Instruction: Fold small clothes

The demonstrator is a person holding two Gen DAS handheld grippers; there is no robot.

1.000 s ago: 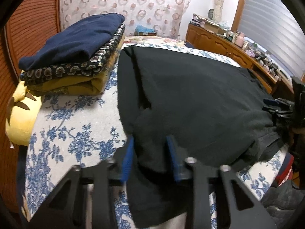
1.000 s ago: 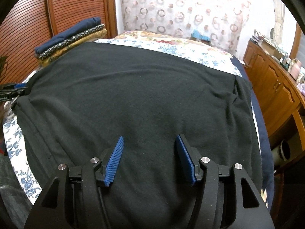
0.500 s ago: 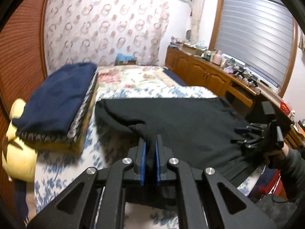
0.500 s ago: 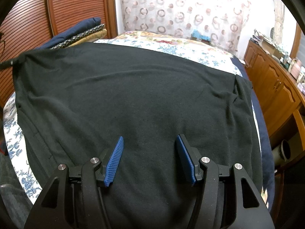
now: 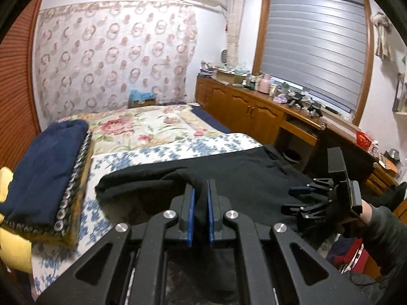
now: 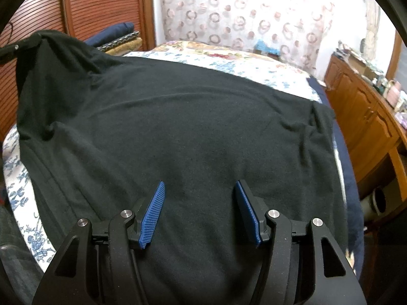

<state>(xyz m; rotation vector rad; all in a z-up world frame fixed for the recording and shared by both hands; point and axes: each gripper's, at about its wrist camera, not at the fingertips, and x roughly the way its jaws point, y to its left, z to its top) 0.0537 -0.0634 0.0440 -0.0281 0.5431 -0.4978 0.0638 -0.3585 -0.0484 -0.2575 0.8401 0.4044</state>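
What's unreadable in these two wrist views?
- Left wrist: the near hem of the black garment is hidden behind the left gripper, which is shut on a fold.
- Left wrist: items on the wooden counter are too small to identify.
- Right wrist: the stack of folded clothes is mostly covered by the lifted black corner.
- Right wrist: whether the open right gripper touches the cloth can't be told.

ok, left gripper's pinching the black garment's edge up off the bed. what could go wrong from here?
1. The left gripper is shut on a small bunch of the black knit garment; it might slip out mid-fold.
2. The right gripper hangs open, pinning nothing, so the whole garment may drag.
3. The folded stack of clothes lies close beside it; a swing could topple it.
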